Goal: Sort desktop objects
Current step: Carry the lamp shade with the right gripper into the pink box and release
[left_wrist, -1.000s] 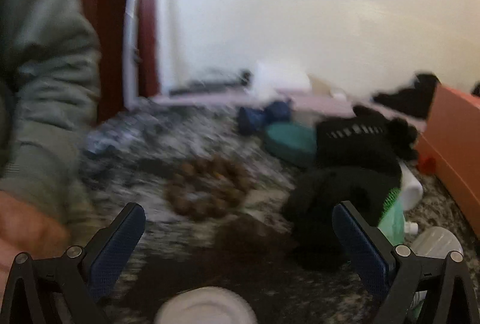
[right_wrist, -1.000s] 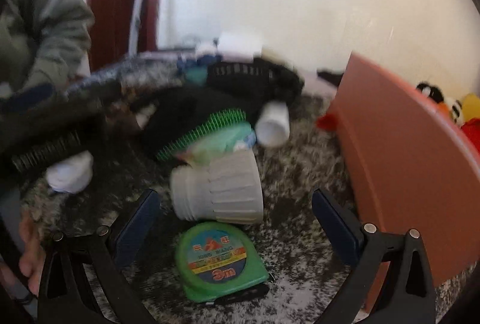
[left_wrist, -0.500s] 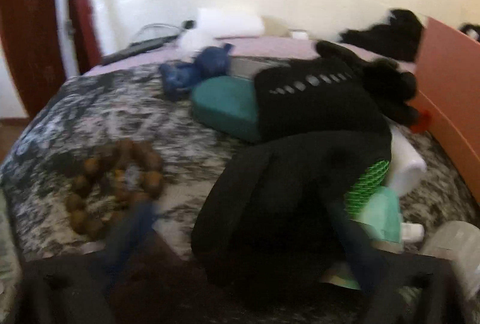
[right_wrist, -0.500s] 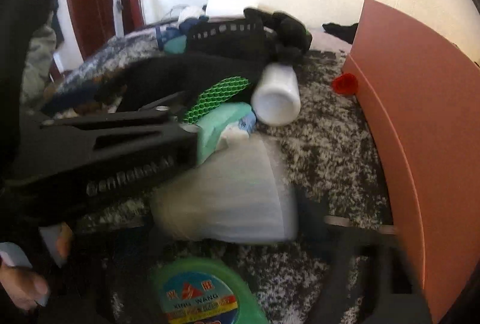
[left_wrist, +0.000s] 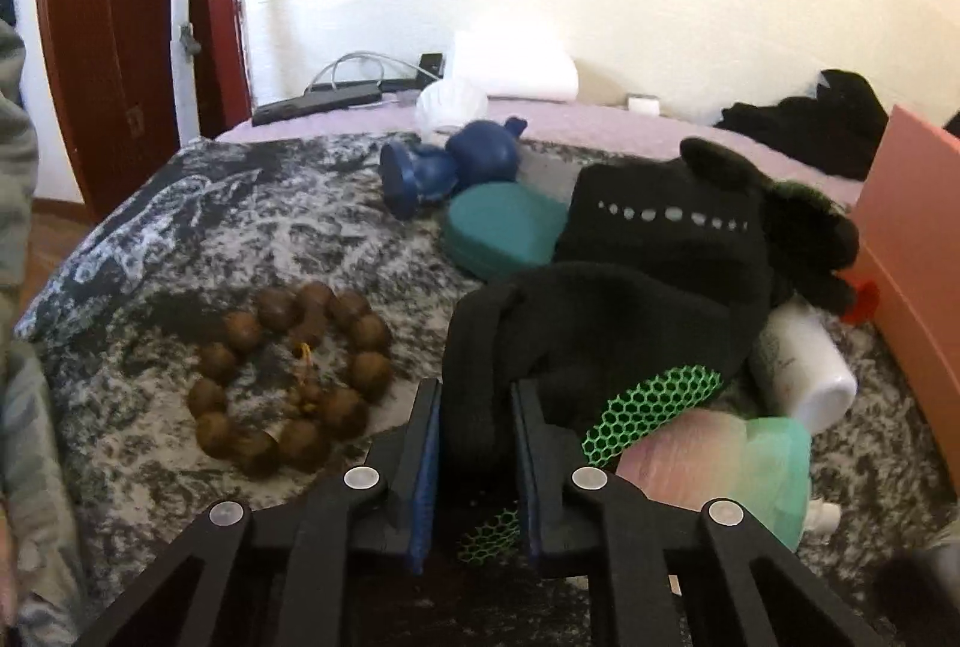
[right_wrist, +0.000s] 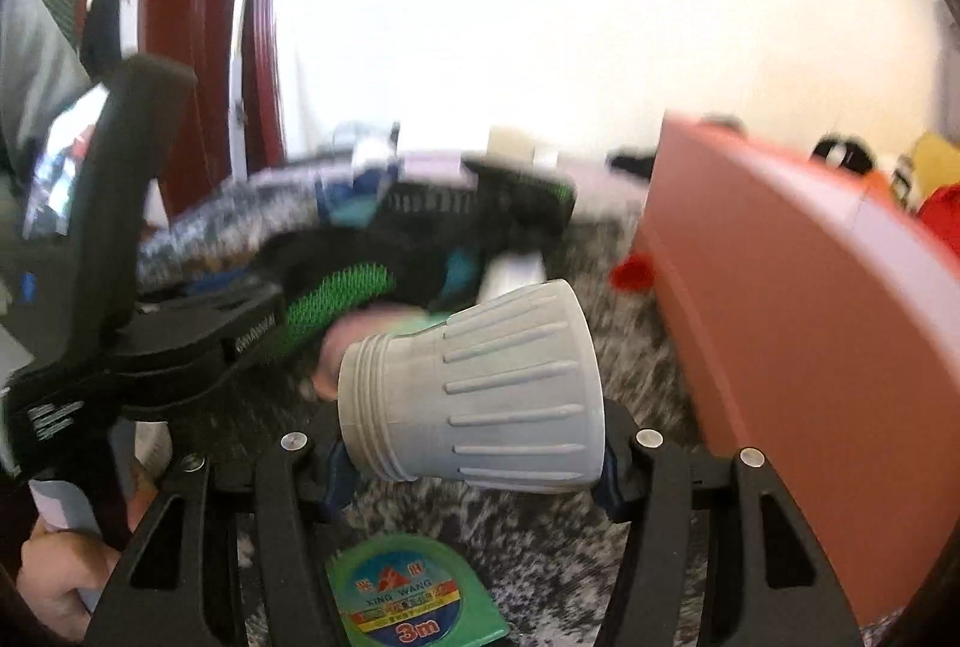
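We see a mottled grey-and-black blanket [left_wrist: 252,239] spread under everything, with an orange box [right_wrist: 798,323] along its right side. On the blanket lies a black glove [left_wrist: 600,329] with green honeycomb mesh; our left gripper [left_wrist: 474,443] has its jaws pinching the glove's cuff. Left of it sits a ring of brown beads [left_wrist: 288,377]. Our right gripper [right_wrist: 474,461] clamps a ribbed grey cap [right_wrist: 480,389], raised above a green tape measure [right_wrist: 408,599].

The left tool [left_wrist: 474,443] pinches a black glove [left_wrist: 600,323]. Left of the glove lie brown beads [left_wrist: 288,377]; behind it a teal case [left_wrist: 504,227]; right, a white bottle [left_wrist: 804,365].
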`<act>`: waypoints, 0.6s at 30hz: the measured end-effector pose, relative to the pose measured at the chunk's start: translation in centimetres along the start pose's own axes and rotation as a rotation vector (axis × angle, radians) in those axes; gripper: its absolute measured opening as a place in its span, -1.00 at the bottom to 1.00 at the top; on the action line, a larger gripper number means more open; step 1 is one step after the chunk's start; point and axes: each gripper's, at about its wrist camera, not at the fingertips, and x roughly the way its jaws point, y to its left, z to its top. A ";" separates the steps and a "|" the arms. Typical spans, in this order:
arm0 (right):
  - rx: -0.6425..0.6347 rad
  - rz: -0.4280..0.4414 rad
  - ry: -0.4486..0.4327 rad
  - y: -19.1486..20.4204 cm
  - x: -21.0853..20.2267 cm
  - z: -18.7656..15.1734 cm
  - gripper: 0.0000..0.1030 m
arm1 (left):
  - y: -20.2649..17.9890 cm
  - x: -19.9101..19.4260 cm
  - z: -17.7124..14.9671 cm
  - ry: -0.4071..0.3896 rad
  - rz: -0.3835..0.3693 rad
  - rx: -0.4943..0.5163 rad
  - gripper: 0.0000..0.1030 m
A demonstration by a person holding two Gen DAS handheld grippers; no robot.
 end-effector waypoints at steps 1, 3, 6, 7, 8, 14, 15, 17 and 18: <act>0.004 -0.006 -0.027 0.0 -0.7 0.4 0.22 | 0.0 -0.7 0.5 -0.014 0.004 0.003 -0.67; 0.016 -0.012 -0.066 -0.3 -1.9 1.3 0.22 | 0.0 -2.2 1.4 -0.042 0.012 0.010 -0.73; 0.032 -0.016 -0.105 -0.9 -3.4 2.7 0.22 | 0.0 -4.3 2.8 -0.084 0.023 0.020 -0.74; 0.034 -0.020 -0.118 -1.1 -4.0 3.1 0.22 | 0.0 -5.0 3.2 -0.097 0.027 0.024 -0.75; 0.036 -0.024 -0.130 -1.2 -4.5 3.5 0.22 | -0.1 -5.6 3.4 -0.101 0.031 0.025 -0.76; 0.038 -0.041 -0.182 -2.0 -7.6 5.4 0.22 | -0.7 -6.9 3.4 -0.114 0.048 0.046 -0.76; 0.035 -0.045 -0.184 -2.2 -7.9 5.5 0.22 | -0.7 -6.9 3.2 -0.116 0.049 0.040 -0.76; 0.031 -0.055 -0.188 -2.6 -8.6 5.5 0.22 | -0.5 -6.1 2.8 -0.103 0.054 0.017 -0.76; 0.029 -0.060 -0.190 -2.8 -9.0 5.5 0.22 | -0.2 -5.7 2.8 -0.093 0.059 0.004 -0.78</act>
